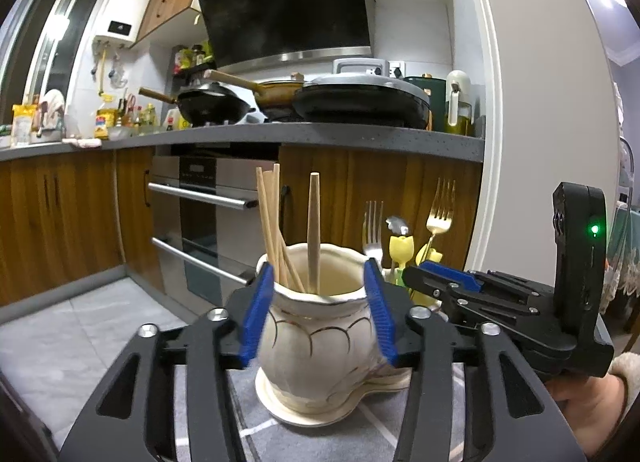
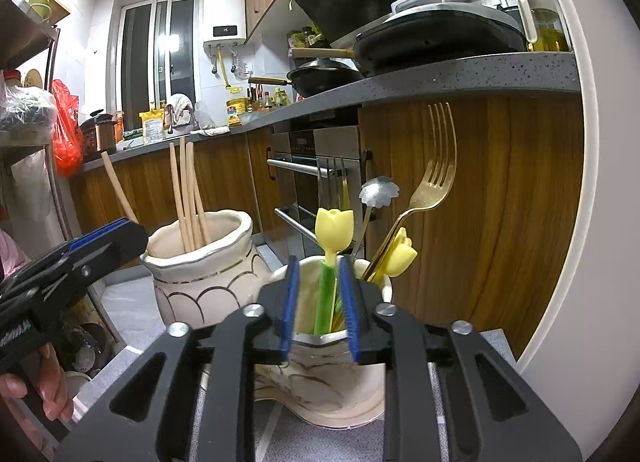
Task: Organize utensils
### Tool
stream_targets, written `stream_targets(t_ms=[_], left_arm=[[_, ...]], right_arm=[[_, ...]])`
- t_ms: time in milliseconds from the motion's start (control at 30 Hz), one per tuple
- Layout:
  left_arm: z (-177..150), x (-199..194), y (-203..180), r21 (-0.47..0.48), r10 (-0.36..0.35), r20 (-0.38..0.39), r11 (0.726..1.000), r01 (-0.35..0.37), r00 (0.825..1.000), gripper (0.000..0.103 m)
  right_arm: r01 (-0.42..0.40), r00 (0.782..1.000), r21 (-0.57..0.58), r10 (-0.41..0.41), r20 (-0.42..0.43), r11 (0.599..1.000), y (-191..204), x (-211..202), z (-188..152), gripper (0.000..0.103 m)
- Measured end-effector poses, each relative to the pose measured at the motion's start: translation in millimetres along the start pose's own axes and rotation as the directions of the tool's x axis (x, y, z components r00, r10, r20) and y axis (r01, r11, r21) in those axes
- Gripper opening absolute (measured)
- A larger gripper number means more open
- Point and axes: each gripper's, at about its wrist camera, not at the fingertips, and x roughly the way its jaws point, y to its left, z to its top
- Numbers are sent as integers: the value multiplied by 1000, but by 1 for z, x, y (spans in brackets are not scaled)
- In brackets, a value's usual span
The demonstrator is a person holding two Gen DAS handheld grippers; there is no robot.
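Releasing now: left gripper [image 1: 318, 306] wide, clear of chopsticks [image 1: 276, 229]; right gripper [image 2: 319, 306] narrow, I'd ease off tulip stem [image 2: 325, 298] toward six o'clock.

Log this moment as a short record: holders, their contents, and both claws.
left holder: cream vase on the mat, holds chopsticks
right holder: cream vase, holds tulip picks, gold fork, silver fork, flower spoon
left claw: open, pads either side of the left vase
right claw: open, a green stem between the pads
setting: kitchen, counter behind
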Motion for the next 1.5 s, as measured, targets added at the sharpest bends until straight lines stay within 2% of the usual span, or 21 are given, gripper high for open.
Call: stream_targets(t_ms=[100,167,267,333,367,400,500,633,833,1033,1233,1500], left_arm=[[0,-3,-1,9,13,4,1000,-13,1000,52],[-1,-7,-3,18,27,5,999,-27,1000,66],[-3,-15,-6,32,44,10,999,-44,999,78],[-5,-21,-7,37,61,14,997,-61,998,82],[-7,-25,-8,40,69,13,997,-70,998,85],[-9,-29,-8,39,79,12,996,-80,997,91],[-13,-40,-6,31,95,8,995,-96,995,94],[-20,-54,-5,27,130,-6,991,-129,992,98],[-41,-59,-4,24,166,-78,986,-165,983,98],[-51,-64,-11,45,182,-87,983,-179,979,98],[-51,-71,-16,57,200,-65,979,-196,978,98],[-50,-71,-16,53,197,-70,980,-194,978,98]], right_arm=[[2,1000,10,-2,-5,1000,0,-7,-1,34],[8,1000,4,-8,-17,1000,0,-13,-3,42],[13,999,-8,-13,-32,1000,0,-25,-9,50],[13,999,-6,-13,-32,1000,-1,-35,-12,64],[10,999,-2,-10,-32,1000,-2,-41,-14,68],[11,999,2,-11,-33,1000,-5,-47,-16,73],[19,999,-1,-19,-42,1000,-10,-59,-21,87],[33,999,3,-33,-40,999,-17,-72,-29,97],[69,997,6,-69,-29,998,-21,-81,-39,97],[71,997,-37,-71,10,997,-14,-87,-43,97],[86,996,-84,-83,40,993,-7,-91,-49,97],[97,994,-93,-93,49,991,-5,-93,-49,97]])
